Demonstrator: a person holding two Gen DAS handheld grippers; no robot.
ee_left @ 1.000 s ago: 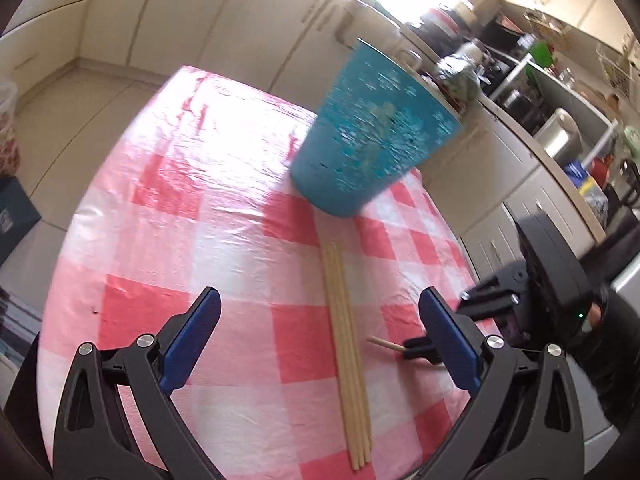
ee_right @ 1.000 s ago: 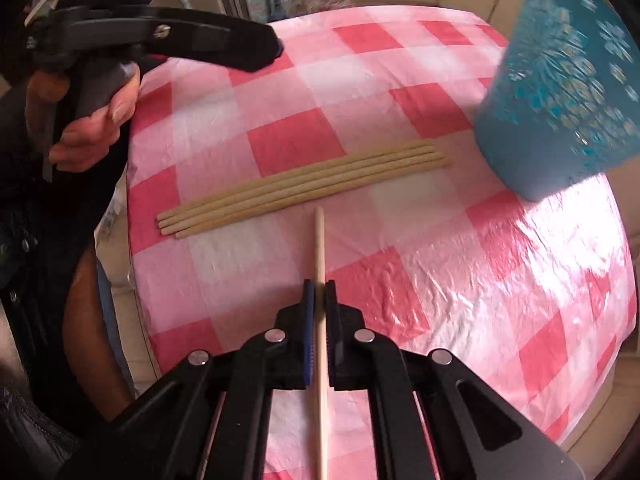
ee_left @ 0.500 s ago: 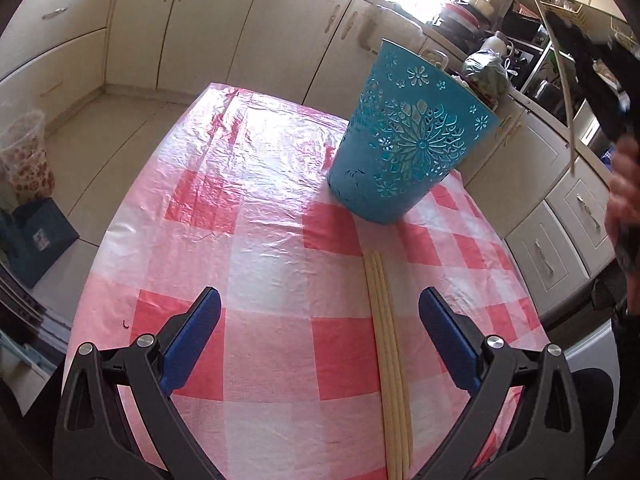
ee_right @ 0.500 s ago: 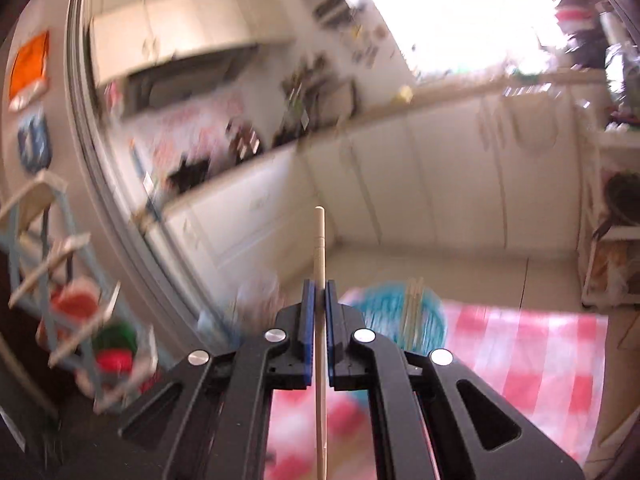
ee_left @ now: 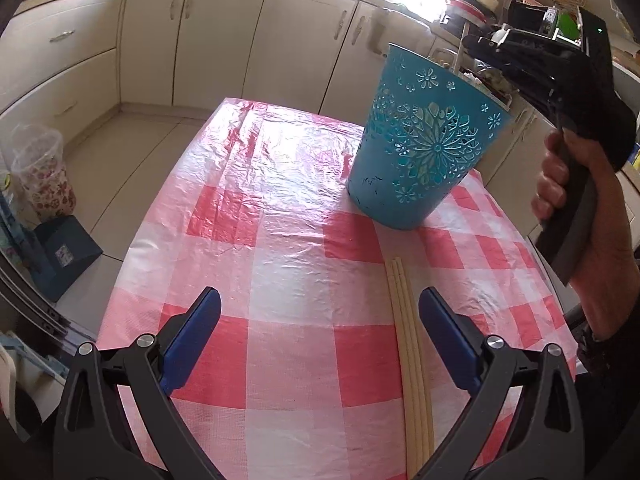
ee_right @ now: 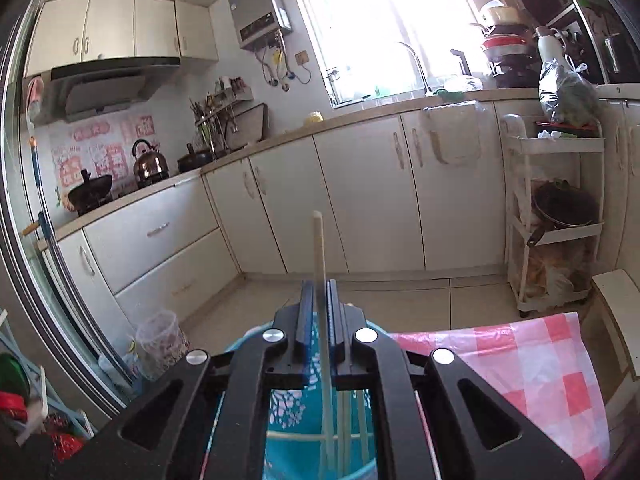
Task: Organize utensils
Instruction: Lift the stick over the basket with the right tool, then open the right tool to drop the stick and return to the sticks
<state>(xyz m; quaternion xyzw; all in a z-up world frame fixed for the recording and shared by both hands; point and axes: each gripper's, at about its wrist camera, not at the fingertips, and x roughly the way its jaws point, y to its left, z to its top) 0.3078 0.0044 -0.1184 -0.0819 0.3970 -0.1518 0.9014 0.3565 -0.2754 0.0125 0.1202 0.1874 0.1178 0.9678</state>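
**One Stick Held Over the Blue Bucket**

The right gripper (ee_right: 318,312) had its jaws closed on one chopstick (ee_right: 320,256). The stick stood almost straight up and down. Its bottom end pointed into the blue bucket (ee_left: 420,152), which sat right under the jaws. Other sticks already stood inside the bucket. So the stick looked ready to drop straight down, along its own length.

The bucket stood near the far right edge of the table (ee_left: 280,220), on the red and white cloth.

The left gripper (ee_left: 320,336) hung over the near edge of the table with its jaws wide open and nothing in them. Three more chopsticks (ee_left: 412,360) lay flat on the cloth, side by side. They ran from the near edge toward the bucket. They lay between the open jaws, closer to the right one. The left gripper was the nearer one to them.
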